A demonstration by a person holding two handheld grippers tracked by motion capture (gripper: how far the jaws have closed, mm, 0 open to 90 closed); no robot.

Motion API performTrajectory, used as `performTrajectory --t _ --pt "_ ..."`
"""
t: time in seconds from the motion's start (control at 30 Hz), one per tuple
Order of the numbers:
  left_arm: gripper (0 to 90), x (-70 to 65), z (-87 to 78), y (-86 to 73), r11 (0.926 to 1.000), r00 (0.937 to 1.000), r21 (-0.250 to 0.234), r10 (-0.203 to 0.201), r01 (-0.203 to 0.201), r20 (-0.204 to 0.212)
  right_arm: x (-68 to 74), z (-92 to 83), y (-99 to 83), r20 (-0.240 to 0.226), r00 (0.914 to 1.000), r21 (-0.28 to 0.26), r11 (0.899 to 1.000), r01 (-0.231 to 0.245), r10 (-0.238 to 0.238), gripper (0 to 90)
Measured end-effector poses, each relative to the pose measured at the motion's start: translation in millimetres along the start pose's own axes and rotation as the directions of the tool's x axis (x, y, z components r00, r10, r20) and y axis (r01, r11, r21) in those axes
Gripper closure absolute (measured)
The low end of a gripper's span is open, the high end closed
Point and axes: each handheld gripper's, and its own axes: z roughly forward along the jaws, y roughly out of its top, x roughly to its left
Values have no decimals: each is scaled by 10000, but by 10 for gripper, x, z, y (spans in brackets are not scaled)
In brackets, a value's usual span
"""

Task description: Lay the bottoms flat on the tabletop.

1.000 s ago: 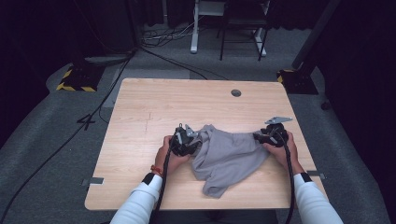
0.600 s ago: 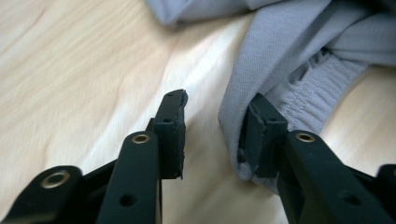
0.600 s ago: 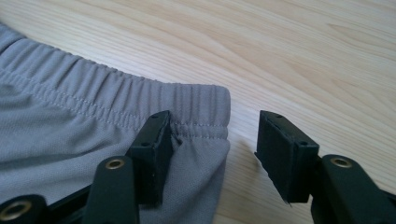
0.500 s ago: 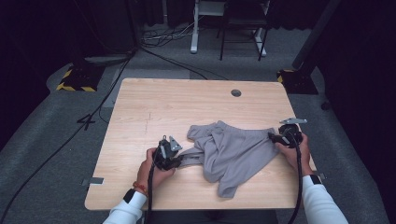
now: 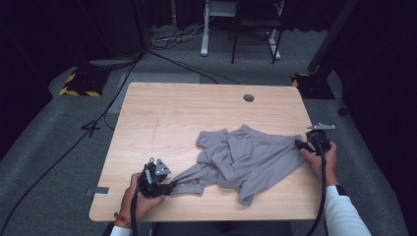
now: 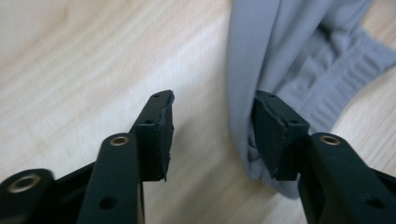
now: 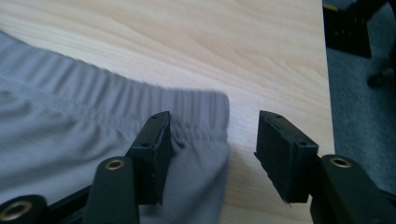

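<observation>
Grey shorts (image 5: 246, 157): rumpled, near table's (image 5: 187, 105) front right corner. Left gripper (image 6: 212, 135) just been opening, cloth against one pad; right gripper (image 7: 212, 149) spread over waistband.

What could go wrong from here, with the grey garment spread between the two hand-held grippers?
1. The left hand-held gripper has been opening; its jaws stand apart, the grey garment hanging on one pad only, so that end may drop in a bunch.
2. The right hand-held gripper stands open over the waistband corner, close to the table edge; a careless pull could drag cloth off it.
3. The middle looks crumpled and may need another stretch.
</observation>
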Motion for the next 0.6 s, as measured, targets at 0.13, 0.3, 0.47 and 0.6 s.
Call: performTrajectory --t 0.13,0.3,0.47,0.6 --pt "412 59 45 345 9965 9999 -832 -109 103 -69 173 -101 92 -697 9965 -743 9964 413 -465 462" --pt "395 185 465 916 9952 9991 -970 71 -113 -426 585 -138 200 -1631 9692 -1314 9776 1642 -1847 461" --pt "394 258 898 1226 9987 9995 -499 -52 37 -317 837 0 246 -2265 9394 -1190 9646 2355 -2573 486" --pt "449 196 1176 1323 9999 9998 -84 -127 126 -141 770 89 230 -2511 9361 -935 9687 2299 -2464 513"
